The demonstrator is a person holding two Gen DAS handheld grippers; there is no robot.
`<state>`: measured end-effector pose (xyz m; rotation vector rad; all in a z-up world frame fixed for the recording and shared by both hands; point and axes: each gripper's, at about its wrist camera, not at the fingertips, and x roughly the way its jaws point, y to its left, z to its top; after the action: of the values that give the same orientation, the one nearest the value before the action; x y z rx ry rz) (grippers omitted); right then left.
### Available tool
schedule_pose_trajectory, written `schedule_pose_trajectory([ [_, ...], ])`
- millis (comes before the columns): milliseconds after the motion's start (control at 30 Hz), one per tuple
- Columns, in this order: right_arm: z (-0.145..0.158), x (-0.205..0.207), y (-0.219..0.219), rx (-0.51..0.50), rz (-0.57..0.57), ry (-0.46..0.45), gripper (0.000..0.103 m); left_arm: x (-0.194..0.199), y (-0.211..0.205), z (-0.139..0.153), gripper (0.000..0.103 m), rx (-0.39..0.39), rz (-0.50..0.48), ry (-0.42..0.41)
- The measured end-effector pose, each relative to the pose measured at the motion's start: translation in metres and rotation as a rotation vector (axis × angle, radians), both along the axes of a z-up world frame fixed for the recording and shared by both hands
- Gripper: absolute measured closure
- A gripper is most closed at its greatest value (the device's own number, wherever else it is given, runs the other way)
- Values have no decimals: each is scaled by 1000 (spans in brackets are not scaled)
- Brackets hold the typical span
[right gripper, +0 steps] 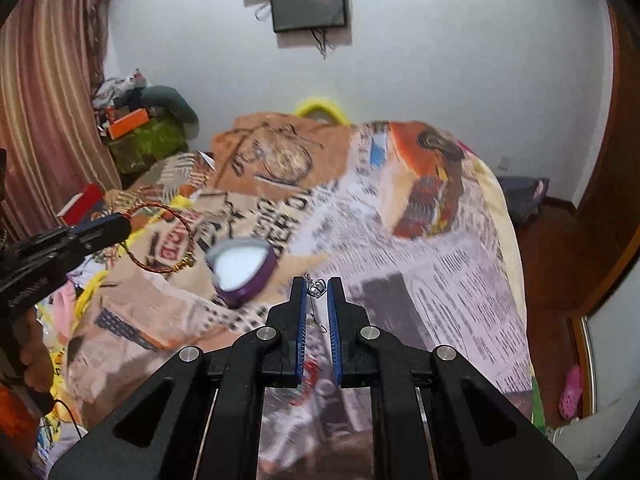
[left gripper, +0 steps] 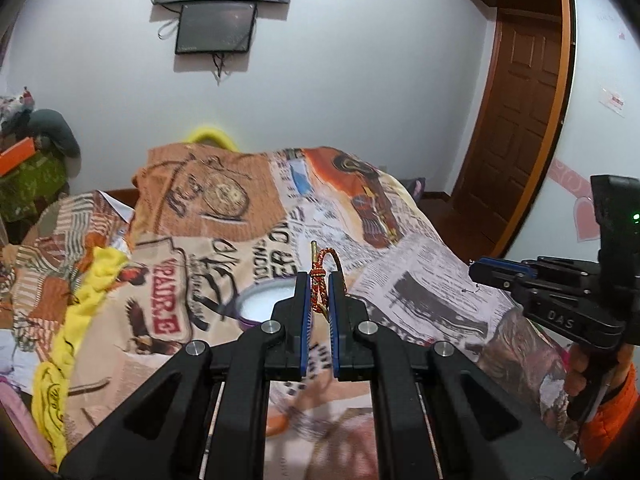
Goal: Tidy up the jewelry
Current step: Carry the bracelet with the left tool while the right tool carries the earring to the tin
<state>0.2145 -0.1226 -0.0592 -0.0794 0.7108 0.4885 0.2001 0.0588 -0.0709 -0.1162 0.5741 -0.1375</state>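
Above one printed bedspread (right gripper: 460, 280), left tool (left gripper: 320, 280) clamping one bracelet (left gripper: 319, 292), right tool (right gripper: 317, 284) pinching one earring (right gripper: 317, 289)

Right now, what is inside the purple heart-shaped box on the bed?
The purple box shows only a plain white lining. No jewelry is visible in it. Its bottom near the closer wall is hidden.

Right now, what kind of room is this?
Most likely a bedroom: a bed under a printed blanket, a wooden door, a wall-mounted screen, and a striped curtain.
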Motion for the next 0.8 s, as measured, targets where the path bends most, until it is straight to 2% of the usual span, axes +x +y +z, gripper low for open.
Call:
schedule_pose_trajectory([
  [300, 11, 6, 44, 38, 63, -13, 94, 14, 22, -3, 96, 13, 32, 6],
  [500, 0, 19, 71, 53, 94, 29, 94, 38, 32, -29, 96, 12, 44, 56],
  [667, -8, 30, 90, 11, 114, 29, 94, 60, 37, -53, 96, 27, 47, 107],
  [800, -12, 41, 98, -28, 120, 32, 94, 78, 40, -67, 96, 11, 33, 141],
])
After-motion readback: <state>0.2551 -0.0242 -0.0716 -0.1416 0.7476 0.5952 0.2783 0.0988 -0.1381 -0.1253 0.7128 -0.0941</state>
